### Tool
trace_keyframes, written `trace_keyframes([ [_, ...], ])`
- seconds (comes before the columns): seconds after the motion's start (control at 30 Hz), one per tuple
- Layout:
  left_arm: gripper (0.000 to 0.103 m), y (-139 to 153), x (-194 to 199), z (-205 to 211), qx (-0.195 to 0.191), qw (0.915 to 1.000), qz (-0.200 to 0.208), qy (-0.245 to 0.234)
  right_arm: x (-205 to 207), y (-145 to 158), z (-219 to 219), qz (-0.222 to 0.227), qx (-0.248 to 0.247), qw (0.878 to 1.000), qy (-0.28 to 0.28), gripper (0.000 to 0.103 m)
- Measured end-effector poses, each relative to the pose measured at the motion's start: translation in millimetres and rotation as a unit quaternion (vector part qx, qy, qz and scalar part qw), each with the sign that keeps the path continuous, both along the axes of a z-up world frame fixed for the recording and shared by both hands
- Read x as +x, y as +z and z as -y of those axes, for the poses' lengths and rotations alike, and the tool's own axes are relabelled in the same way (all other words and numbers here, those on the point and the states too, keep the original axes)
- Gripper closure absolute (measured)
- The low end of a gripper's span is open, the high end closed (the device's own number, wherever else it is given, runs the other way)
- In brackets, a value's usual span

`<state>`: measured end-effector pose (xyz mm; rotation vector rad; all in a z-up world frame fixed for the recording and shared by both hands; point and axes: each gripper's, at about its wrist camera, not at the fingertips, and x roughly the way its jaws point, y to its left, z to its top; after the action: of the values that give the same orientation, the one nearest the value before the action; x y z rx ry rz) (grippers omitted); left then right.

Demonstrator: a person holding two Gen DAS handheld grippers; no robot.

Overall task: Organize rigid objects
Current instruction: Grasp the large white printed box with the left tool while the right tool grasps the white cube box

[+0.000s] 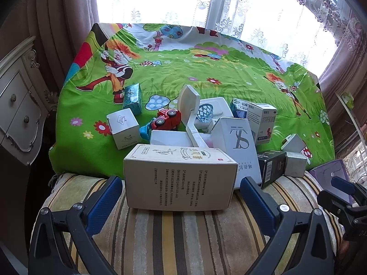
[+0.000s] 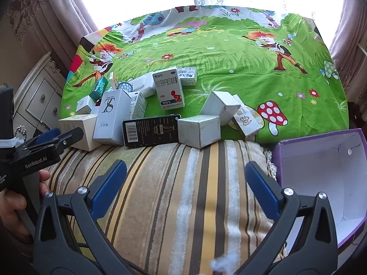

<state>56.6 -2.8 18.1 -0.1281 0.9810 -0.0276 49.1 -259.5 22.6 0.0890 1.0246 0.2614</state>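
Observation:
A long cream box [image 1: 181, 178] with printed text lies on the striped cushion [image 1: 183, 236], right between the fingers of my left gripper [image 1: 181, 197]. That gripper is open, with its blue pads [image 1: 105, 201] close beside the box's two ends. Behind the box is a cluster: a white "TS" box [image 1: 238, 142], a black box [image 1: 271, 167], a red toy car [image 1: 166, 119], a white cube box [image 1: 123, 127] and a teal box [image 1: 133, 98]. My right gripper [image 2: 184, 174] stands open over bare cushion, short of the black box [image 2: 151, 129] and a grey-white cube [image 2: 199, 130].
An open purple box [image 2: 321, 160] with a white, empty inside sits at the right of the cushion. A green cartoon cloth [image 2: 229, 52] covers the surface beyond. A carved dresser [image 1: 18, 105] stands at left; curtains and a bright window lie behind.

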Motion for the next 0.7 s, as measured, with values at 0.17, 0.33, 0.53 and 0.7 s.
trace_keyframes([
  [0.17,0.0,-5,4,0,0.002,1.0,-0.009,0.0,15,-4,5,-0.012,0.016,0.999,0.027,0.0],
  [0.33,0.0,-10,8,2,0.005,0.9998,-0.017,-0.002,33,-11,4,-0.028,0.013,0.997,0.076,0.0],
  [0.53,0.002,-12,7,2,0.006,0.9999,-0.016,-0.002,53,-26,7,-0.048,0.021,0.993,0.108,0.013],
  [0.7,0.003,-12,5,3,0.009,0.9999,-0.012,-0.002,68,-40,15,-0.074,0.051,0.99,0.105,0.025],
])
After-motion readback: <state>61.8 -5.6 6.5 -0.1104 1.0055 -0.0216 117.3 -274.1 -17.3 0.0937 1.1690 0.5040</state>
